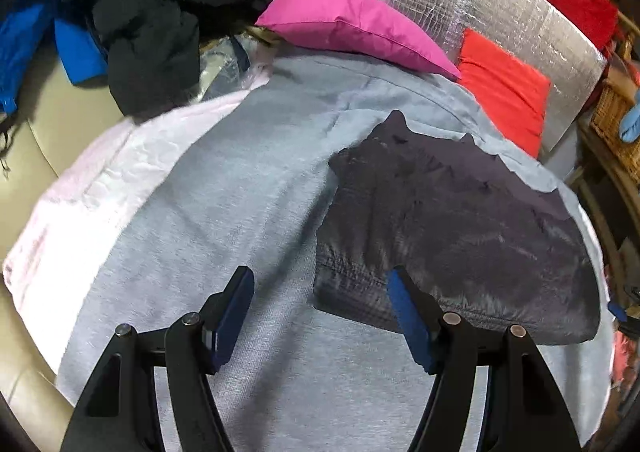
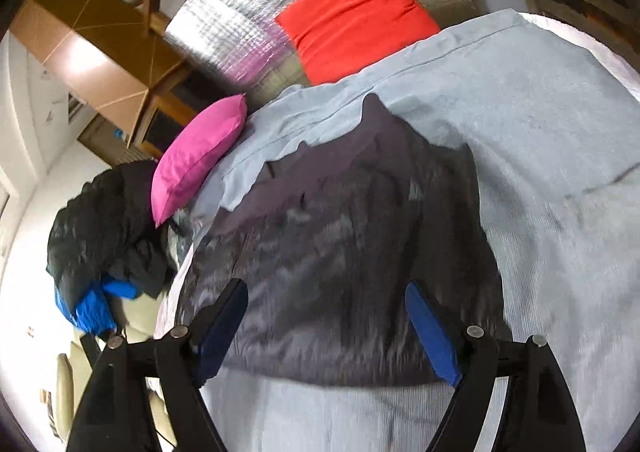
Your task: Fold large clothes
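Two grippers hang over a dark garment (image 1: pixel 452 236) spread on a grey sheet (image 1: pixel 224 211). Left gripper (image 1: pixel 320 312) released; right gripper (image 2: pixel 326 328) released, grasping nothing

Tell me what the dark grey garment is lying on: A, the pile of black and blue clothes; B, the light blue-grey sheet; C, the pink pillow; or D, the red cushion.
B: the dark grey garment lies spread flat on the light blue-grey sheet, apart from the pink pillow and the red cushion.
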A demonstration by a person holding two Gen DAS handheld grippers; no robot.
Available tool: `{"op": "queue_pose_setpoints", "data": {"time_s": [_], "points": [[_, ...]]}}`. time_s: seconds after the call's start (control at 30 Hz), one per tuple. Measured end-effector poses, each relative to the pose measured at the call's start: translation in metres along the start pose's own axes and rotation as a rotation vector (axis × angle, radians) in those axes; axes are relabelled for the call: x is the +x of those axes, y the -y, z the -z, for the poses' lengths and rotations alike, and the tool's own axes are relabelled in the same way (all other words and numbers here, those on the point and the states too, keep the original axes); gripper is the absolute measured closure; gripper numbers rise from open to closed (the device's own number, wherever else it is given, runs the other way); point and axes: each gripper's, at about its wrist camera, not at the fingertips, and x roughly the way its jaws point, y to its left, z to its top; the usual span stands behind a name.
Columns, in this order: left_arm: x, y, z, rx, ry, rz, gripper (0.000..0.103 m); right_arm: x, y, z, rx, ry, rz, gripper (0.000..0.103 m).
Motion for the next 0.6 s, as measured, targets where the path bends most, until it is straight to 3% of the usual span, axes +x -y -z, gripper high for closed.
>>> {"op": "queue_pose_setpoints", "data": {"time_s": [0.27,0.47,0.6], "points": [[0.002,0.009,-0.005,0.030,-0.004,0.024,0.033,-0.020,0.009,0.019,-0.036,-0.011,0.039,0.019],[0.034,-0.006,-0.036,-0.046,-0.060,0.175,0.028,-0.018,0.048,-0.008,0.057,-0.009,0.044,0.019],[0.077,-0.007,-0.062,-0.053,-0.155,0.299,0.028,-0.004,0.084,-0.038,0.165,-0.029,0.032,0.019]]}}
